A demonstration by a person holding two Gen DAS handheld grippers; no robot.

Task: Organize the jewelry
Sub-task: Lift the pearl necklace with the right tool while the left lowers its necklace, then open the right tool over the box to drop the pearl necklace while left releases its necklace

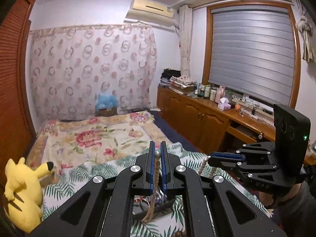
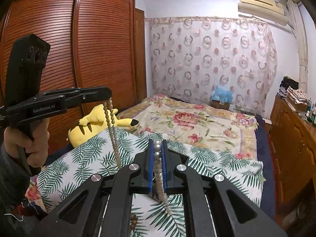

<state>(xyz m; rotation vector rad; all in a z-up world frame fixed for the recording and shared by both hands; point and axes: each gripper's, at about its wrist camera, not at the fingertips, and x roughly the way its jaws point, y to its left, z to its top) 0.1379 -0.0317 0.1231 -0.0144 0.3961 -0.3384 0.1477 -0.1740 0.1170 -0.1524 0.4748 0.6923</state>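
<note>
Pearl-coloured beads run between both tools: the bead necklace [image 1: 157,165] is lifted clear of the bed, pinched at two places. Left gripper [image 1: 157,148] has its blue-padded fingers [image 1: 151,164] drawn nearly together on one run of the strand, a larger silvery bead sitting at the tip line; the strand hangs down from there toward a dark tray [image 1: 156,207] lying on the leaf-print cover [image 1: 189,158]. Items in the tray are too blurred to identify. Right gripper [image 2: 157,148] is likewise closed down on the necklace, with two silvery beads showing between its pads. In the right wrist view the strand drops in a double line from the left tool's tip [image 2: 108,96]. Noted beside the work area: a yellow plush toy [image 2: 98,122], a floral bedspread [image 2: 187,118], a wooden wardrobe [image 2: 79,39].
</note>
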